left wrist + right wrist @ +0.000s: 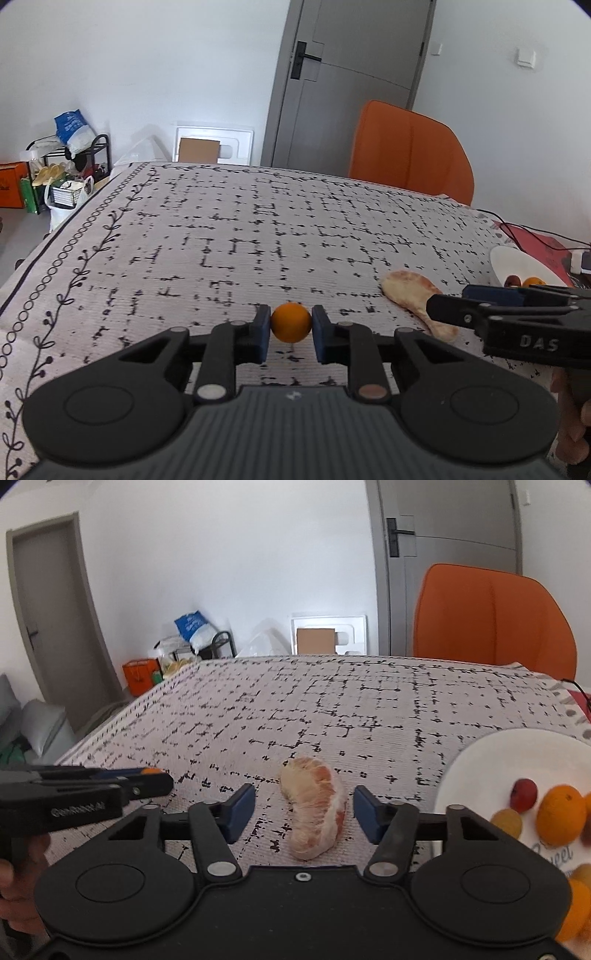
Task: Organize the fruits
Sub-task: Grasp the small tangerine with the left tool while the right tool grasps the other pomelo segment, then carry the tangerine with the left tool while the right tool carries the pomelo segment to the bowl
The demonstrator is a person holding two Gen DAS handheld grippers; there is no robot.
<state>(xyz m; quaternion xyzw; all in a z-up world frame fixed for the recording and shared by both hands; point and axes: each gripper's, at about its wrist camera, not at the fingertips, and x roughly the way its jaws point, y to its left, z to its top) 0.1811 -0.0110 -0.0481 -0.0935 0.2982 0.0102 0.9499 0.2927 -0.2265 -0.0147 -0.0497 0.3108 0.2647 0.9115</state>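
Note:
My left gripper (291,328) is shut on a small orange fruit (291,322), held just above the patterned tablecloth; it also shows at the left of the right wrist view (153,777). My right gripper (304,810) is open, its blue pads on either side of a peeled pomelo segment (314,808) that lies on the cloth. The same segment shows in the left wrist view (415,297), with the right gripper (448,304) over its near end. A white plate (480,760) at the right holds an orange (559,814), a red fruit (523,795) and several others.
The table wears a white cloth with black marks (258,236). An orange chair (493,624) stands behind the far edge. A red mat with cables (532,240) lies at the right. A grey door (343,81) and floor clutter (70,173) are beyond.

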